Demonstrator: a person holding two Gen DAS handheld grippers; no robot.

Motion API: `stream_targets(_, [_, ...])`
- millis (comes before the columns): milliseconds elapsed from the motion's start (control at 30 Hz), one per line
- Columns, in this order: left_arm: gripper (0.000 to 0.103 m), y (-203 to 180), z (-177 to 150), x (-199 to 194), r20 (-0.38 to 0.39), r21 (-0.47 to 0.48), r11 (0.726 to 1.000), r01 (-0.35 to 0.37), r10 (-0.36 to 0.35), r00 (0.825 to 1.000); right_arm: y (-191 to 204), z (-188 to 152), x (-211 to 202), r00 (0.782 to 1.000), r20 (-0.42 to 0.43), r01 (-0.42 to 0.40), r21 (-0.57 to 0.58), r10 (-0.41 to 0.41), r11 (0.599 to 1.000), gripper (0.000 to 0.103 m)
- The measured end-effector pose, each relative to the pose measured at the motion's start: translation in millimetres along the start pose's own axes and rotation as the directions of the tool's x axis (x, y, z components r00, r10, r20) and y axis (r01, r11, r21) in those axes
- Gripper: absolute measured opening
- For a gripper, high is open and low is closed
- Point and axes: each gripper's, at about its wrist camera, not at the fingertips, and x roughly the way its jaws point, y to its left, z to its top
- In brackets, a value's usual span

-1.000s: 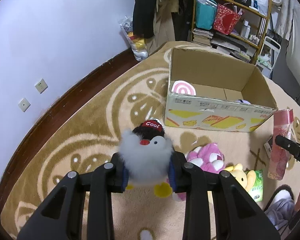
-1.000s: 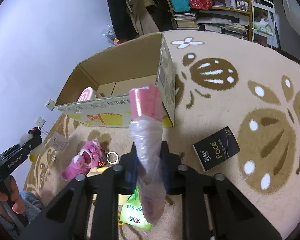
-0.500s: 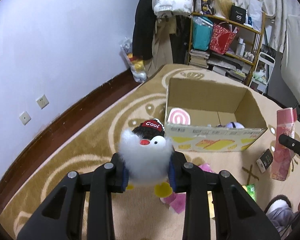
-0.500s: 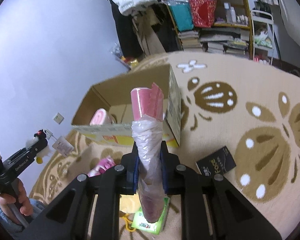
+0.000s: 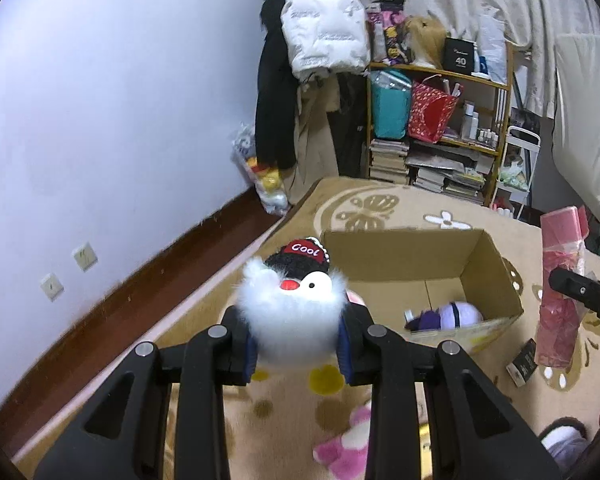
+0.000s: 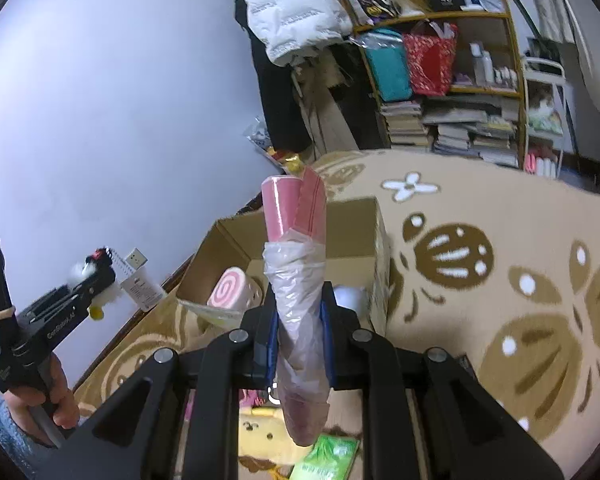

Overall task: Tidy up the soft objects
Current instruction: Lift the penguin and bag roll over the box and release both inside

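Note:
My left gripper (image 5: 296, 354) is shut on a fluffy white penguin plush (image 5: 294, 316) with a black "Cool" cap, held in the air in front of an open cardboard box (image 5: 416, 256). My right gripper (image 6: 298, 344) is shut on a pink roll in clear plastic wrap (image 6: 298, 280), held upright above the box (image 6: 376, 248). Inside the box lie a pink swirl cushion (image 6: 230, 292) and a purple and white plush (image 5: 456, 314). The right view shows the left gripper (image 6: 76, 286) at far left; the left view shows the pink roll (image 5: 560, 284) at far right.
A pink plush (image 5: 348, 448) lies on the patterned rug (image 6: 500, 240) below, with a yellow plush (image 6: 260, 436) and a green packet (image 6: 328, 460). A small black box (image 5: 524, 362) sits by the carton. A cluttered shelf (image 5: 440, 128) and hanging coats (image 5: 320, 32) stand behind.
Both grippers rose and tilted upward with their loads still held. The box now sits lower in both views and its inside is visible.

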Motion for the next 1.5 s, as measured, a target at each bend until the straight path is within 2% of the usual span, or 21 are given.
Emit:
stream_targets(233, [0.029, -11.3, 22.3, 20.6, 0.026, 0.026, 1.0, 0.007, -0.008, 1.0, 0.2, 25.8, 10.5, 0.999, 0.044, -0.002, -0.021, 0.002, 1.0, 0.019])
stream_targets(533, [0.03, -38.3, 35.7, 57.6, 0.036, 0.1, 0.995, 0.011, -0.015, 0.999, -6.0, 38.4, 32.7, 1.0, 0.027, 0.016, -0.053, -0.015, 0.998, 0.019])
stream_targets(733, [0.03, -45.6, 26.8, 83.7, 0.001, 0.076, 0.996, 0.051, -0.052, 0.999, -7.5, 38.0, 48.8, 1.0, 0.022, 0.01, -0.059, -0.008, 0.998, 0.019])
stream_targets(1033, [0.03, -48.2, 7.8, 121.2, -0.088, 0.068, 0.995, 0.07, -0.064, 0.994, -13.6, 28.5, 80.8, 0.999, -0.037, 0.037, -0.067, -0.039, 0.997, 0.019])
stream_targets(1267, [0.032, -50.7, -0.8, 130.0, -0.108, 0.082, 0.995, 0.056, -0.047, 0.993, -27.3, 25.6, 93.9, 0.997, -0.076, 0.03, -0.027, -0.032, 0.999, 0.019])
stream_targets(1467, [0.037, -45.7, -0.9, 131.0, -0.119, 0.069, 0.997, 0.04, -0.031, 0.992, -32.5, 22.2, 100.4, 0.994, -0.104, 0.032, -0.004, -0.032, 0.999, 0.024])
stream_targets(1500, [0.048, -45.1, -1.4, 130.2, -0.12, 0.065, 0.997, 0.038, -0.03, 0.992, -33.1, 22.0, 100.2, 0.994, -0.107, 0.028, 0.001, -0.028, 1.0, 0.024])
